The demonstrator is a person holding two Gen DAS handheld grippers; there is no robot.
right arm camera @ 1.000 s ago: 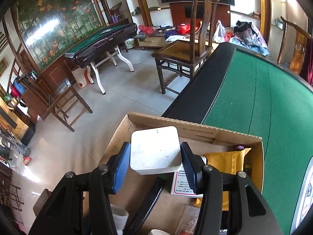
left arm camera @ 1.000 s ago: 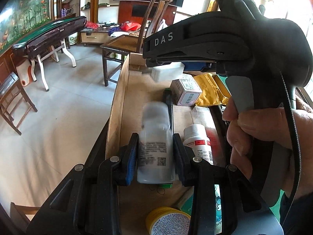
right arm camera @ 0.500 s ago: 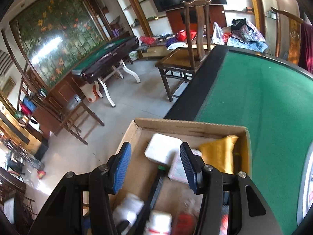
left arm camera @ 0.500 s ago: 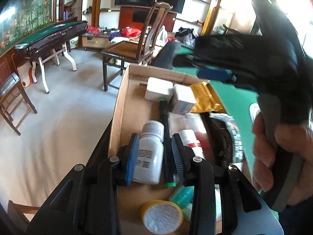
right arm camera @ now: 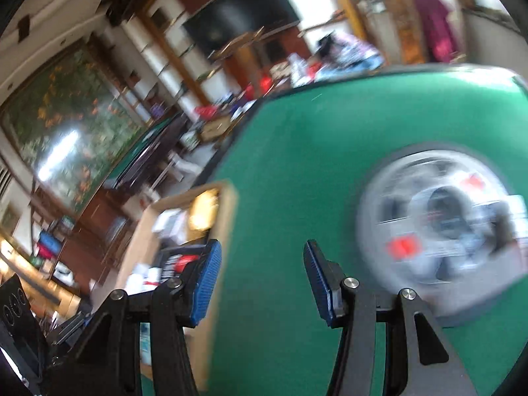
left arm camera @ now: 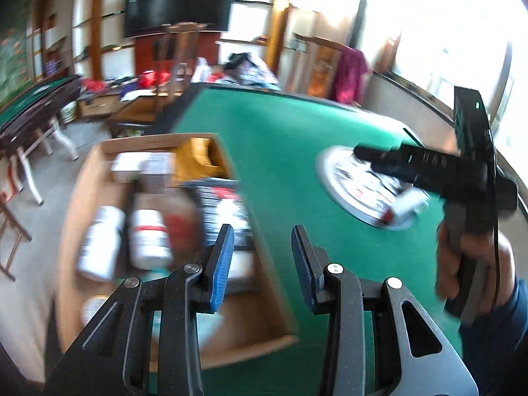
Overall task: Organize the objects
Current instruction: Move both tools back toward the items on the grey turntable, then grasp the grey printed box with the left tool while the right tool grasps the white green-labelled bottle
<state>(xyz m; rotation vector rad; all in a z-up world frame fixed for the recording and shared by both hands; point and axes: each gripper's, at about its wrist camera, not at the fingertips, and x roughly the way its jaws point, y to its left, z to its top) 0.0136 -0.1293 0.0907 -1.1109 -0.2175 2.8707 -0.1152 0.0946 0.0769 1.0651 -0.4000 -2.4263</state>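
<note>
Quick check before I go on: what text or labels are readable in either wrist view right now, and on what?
None can be read for certain.
Right gripper: pale lettering on its black body, smeared.
White bottles in the cardboard box: labels blurred.
Black-and-red packet: print blurred.
Items in the round tray on the green table: red and black labels, blurred.

Black wall television point(left arm camera: 178, 5); wooden chair point(left arm camera: 171, 66); large flower painting point(right arm camera: 69, 125); magenta cloth point(left arm camera: 351, 72)
</note>
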